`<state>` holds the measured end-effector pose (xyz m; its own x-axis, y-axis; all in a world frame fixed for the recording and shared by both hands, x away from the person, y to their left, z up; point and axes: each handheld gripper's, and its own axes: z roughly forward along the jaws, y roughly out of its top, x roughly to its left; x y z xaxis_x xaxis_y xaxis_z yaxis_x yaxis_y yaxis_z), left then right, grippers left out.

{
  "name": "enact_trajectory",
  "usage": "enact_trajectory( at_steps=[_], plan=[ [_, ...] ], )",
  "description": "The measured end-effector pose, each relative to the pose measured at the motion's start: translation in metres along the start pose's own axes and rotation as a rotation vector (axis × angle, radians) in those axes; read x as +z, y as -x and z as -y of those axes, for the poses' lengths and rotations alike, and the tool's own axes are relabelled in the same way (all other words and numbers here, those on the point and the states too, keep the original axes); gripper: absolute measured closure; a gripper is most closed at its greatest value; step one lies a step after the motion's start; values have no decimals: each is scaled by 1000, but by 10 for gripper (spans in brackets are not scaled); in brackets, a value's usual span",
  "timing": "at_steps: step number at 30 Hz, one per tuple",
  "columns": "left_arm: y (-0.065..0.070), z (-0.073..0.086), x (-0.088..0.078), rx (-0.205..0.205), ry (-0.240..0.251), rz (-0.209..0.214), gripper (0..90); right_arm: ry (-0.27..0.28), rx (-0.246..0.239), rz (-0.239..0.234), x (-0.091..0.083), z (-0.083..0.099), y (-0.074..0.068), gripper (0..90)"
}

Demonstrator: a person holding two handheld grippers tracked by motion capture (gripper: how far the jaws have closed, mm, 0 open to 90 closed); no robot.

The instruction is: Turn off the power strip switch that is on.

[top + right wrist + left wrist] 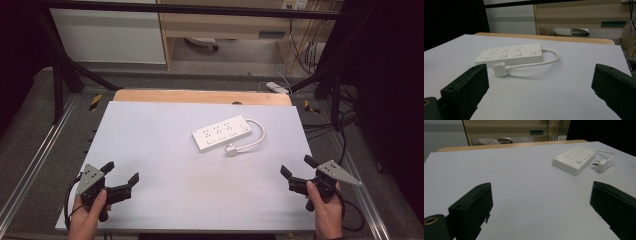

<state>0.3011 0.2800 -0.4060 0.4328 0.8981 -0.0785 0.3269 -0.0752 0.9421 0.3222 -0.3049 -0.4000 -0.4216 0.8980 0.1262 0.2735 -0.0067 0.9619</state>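
A white power strip (221, 132) with three outlet groups lies on the pale table (150, 135), right of centre towards the back. Its short white cable (256, 136) loops round to a white plug (231, 150) lying just in front of it. My left gripper (120, 172) is held at the front left corner, open and empty. My right gripper (297, 166) is held at the front right, open too, nothing between its jaws. The left gripper view has the power strip (574, 160) and plug (601, 165) far off at upper right. In the right gripper view the power strip (510, 55) and plug (500, 69) lie ahead.
The table's wooden back edge (200, 96) borders a black metal frame (60, 75). Beyond it are a white cabinet (107, 35), a wooden desk (225, 22) and loose cables (305, 50) on the floor. A second white strip (277, 88) lies on the floor behind.
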Motion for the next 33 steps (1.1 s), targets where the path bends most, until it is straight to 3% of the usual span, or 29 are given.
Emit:
enact_trajectory(
  at_steps=[7, 22, 33],
  plan=[
    [1, 0, 1, 0, -5, 1, 44, -6, 0, -1, 4, -7, 3, 16],
    [1, 1, 1, 1, -13, 3, 44, -37, -16, -35, 18, -16, -3, 22],
    [2, 2, 3, 3, -22, 6, 44, -47, -50, -53, 28, -31, -8, 17]
  ],
)
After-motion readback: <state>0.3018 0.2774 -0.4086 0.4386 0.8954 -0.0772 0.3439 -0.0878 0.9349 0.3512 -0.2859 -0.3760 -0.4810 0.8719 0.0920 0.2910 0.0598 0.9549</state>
